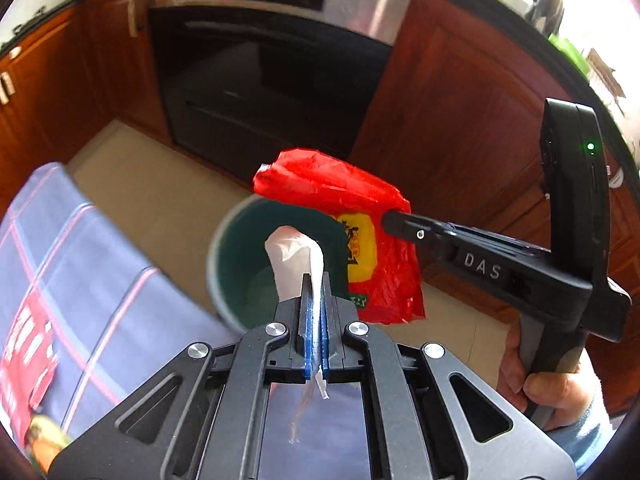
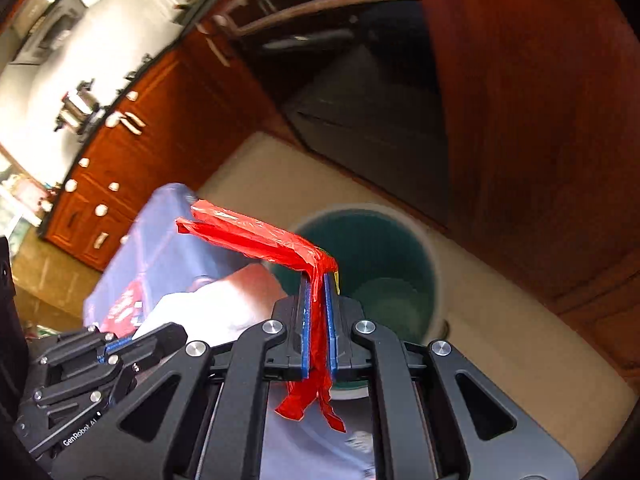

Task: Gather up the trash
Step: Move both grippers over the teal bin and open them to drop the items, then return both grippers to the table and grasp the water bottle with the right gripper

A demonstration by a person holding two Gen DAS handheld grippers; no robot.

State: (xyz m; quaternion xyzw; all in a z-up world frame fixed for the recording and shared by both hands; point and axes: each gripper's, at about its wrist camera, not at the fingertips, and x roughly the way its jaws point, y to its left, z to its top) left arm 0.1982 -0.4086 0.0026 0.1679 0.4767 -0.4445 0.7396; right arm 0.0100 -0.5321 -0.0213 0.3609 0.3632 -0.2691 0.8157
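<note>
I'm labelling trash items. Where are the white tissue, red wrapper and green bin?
white tissue [image 1: 290, 258], left wrist view, crumpled top.
red wrapper [image 1: 320, 184], left wrist view, upper part.
green bin [image 2: 372, 240], right wrist view, inner wall.

We see a crumpled white tissue [image 1: 294, 258] pinched upright between blue pads, just above the open mouth of a round green bin [image 1: 240, 264] standing on the pale floor. To its right a creased red plastic wrapper [image 1: 360, 216], with a yellow label, hangs clamped over the bin's rim.
</note>
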